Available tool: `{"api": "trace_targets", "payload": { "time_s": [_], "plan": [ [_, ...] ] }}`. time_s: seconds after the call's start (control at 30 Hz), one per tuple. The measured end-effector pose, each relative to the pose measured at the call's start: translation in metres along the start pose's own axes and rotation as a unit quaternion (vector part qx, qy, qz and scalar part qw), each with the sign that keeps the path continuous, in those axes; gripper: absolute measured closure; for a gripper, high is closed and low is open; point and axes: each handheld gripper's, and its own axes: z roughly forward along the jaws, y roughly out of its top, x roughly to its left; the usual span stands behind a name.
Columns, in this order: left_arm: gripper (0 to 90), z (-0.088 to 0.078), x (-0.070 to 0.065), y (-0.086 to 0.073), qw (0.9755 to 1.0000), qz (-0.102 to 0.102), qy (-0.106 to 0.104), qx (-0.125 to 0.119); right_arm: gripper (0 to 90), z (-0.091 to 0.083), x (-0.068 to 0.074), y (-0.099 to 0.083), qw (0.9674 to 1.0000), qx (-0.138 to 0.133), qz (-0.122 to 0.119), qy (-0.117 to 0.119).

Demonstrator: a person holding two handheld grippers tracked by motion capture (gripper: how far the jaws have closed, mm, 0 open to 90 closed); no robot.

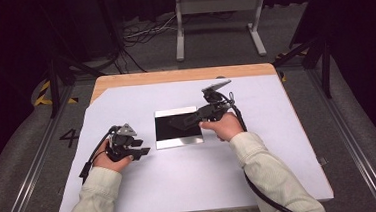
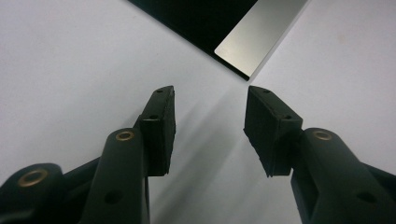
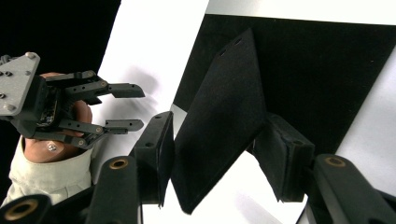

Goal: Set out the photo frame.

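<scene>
The right claw (image 3: 212,154) stands released around a tilted black pad (image 3: 219,116) above the black tray (image 1: 177,127) mid-desk; the pad may topple askew. The left claw (image 2: 210,126) waits spread, empty, nearby.

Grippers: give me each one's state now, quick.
Left gripper: open, nothing between its jaws, over the white sheet.
Right gripper: open wide; the black flat piece stands between its jaws, not clamped.

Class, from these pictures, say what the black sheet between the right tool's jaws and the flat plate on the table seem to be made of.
Black sheet: matte and lint-flecked, probably felt or foam; small holes near its top edge. Plate: smooth satin grey strip beside a dark face, likely brushed metal.
</scene>
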Motion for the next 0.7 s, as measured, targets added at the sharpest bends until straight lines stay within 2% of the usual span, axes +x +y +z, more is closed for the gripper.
{"api": "trace_targets", "payload": {
  "time_s": [0.27,0.5,0.7],
  "plan": [
    [53.8,-0.0002,0.0000,-0.0001,1.0000,0.000,0.002,-0.001,56.9,0.0029,0.0029,0.0013,1.0000,0.004,-0.005,-0.004],
    [53.7,-0.0002,-0.0001,0.0001,1.0000,0.001,0.001,-0.001,62.0,0.0010,0.0038,0.0006,1.0000,0.002,0.001,0.001],
    [53.7,-0.0006,-0.0002,-0.0003,1.0000,-0.001,0.002,0.000,65.9,-0.0035,0.0064,-0.0036,0.9999,0.009,-0.012,0.003]
  ]
}}
